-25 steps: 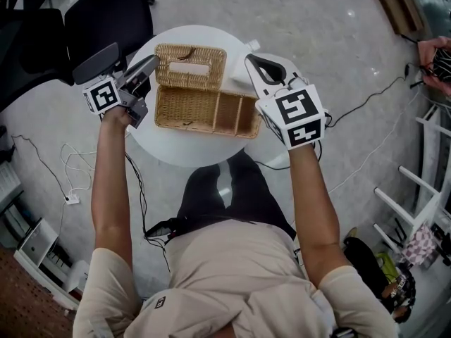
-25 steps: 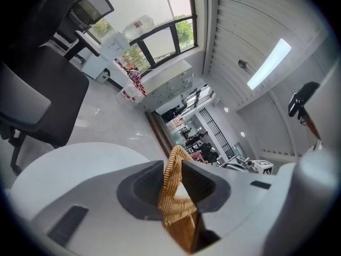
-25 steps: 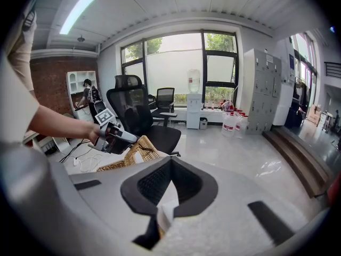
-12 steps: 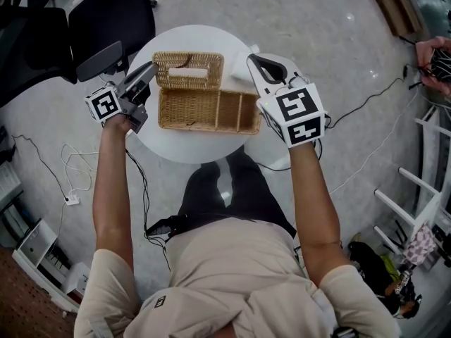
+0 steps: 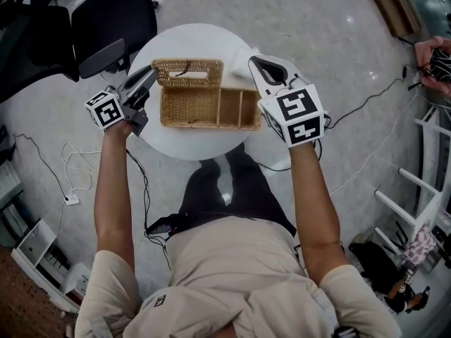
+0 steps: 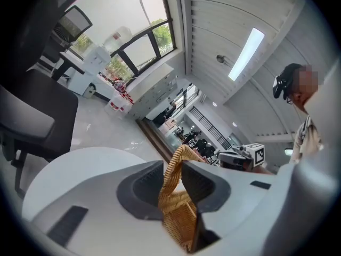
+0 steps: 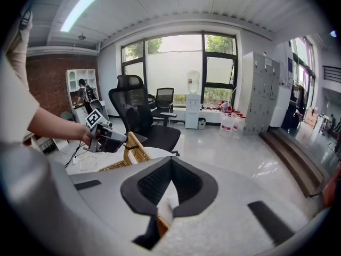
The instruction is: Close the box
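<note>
Round white table (image 5: 190, 143), left claw (image 5: 151, 73) clamped on wicker lid (image 5: 169, 72), right claw (image 5: 252, 63) closed, empty, beside box (image 5: 210, 108).

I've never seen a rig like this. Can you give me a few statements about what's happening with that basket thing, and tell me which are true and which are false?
1. The lid of the wicker box is open. True.
2. The left gripper has its jaws closed on the lid's edge. True.
3. The box sits on a square black table. False: the table is round and white.
4. The box is packed full. False: its compartments look empty in the head view.
5. The right gripper hangs down by the floor, far from the box. False: the right gripper is at the box's right end.
</note>
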{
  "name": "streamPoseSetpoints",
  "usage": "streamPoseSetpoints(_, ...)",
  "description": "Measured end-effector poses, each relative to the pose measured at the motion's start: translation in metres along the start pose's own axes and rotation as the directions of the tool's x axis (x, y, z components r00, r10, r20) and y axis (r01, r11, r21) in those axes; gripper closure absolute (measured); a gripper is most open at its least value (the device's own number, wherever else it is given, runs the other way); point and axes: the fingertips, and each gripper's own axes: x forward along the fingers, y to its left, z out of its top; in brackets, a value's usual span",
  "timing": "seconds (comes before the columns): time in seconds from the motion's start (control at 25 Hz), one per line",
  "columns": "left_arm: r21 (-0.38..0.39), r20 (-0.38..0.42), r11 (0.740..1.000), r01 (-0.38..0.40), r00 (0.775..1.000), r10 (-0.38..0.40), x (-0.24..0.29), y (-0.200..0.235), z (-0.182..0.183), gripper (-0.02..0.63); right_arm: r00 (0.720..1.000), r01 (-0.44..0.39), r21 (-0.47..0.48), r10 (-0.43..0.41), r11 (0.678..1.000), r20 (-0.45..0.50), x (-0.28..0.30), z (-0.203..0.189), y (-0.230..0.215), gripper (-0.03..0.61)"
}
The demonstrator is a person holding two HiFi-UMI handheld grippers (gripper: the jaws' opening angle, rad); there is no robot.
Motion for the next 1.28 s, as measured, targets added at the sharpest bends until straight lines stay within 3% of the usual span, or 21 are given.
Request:
streamPoseSetpoints(0.24,0.008,0.005,1.000,-0.006,1.000,0.006,-0.004,0.000,-0.004,0.512,1.000,-0.002,0.002,0.002,1.000,-0.003,0.002,-0.001,-0.003,0.586)
streamPoseSetpoints(0.48,0.078,-0.011,0.997,-0.014,1.000,0.015,-0.010,-0.018,-0.013,0.512,1.000,0.003,-0.001,-0.003,1.000,0.005,-0.011,-0.001,-0.003,0.586)
streamPoseSetpoints(0.72,0.096,0.015,0.995,0.009,1.000,-0.011,-0.016,-0.023,-0.018,0.512,1.000,0.010,-0.008,-0.010,1.000,0.005,-0.018,0.000,-0.003,0.586)
streamPoseSetpoints(1.28,0.207,-0.033,0.978,-0.018,0.999,0.025,-0.031,-0.044,-0.037,0.512,1.000,0.021,-0.013,-0.021,1.000,0.012,-0.036,0.009,0.002,0.586)
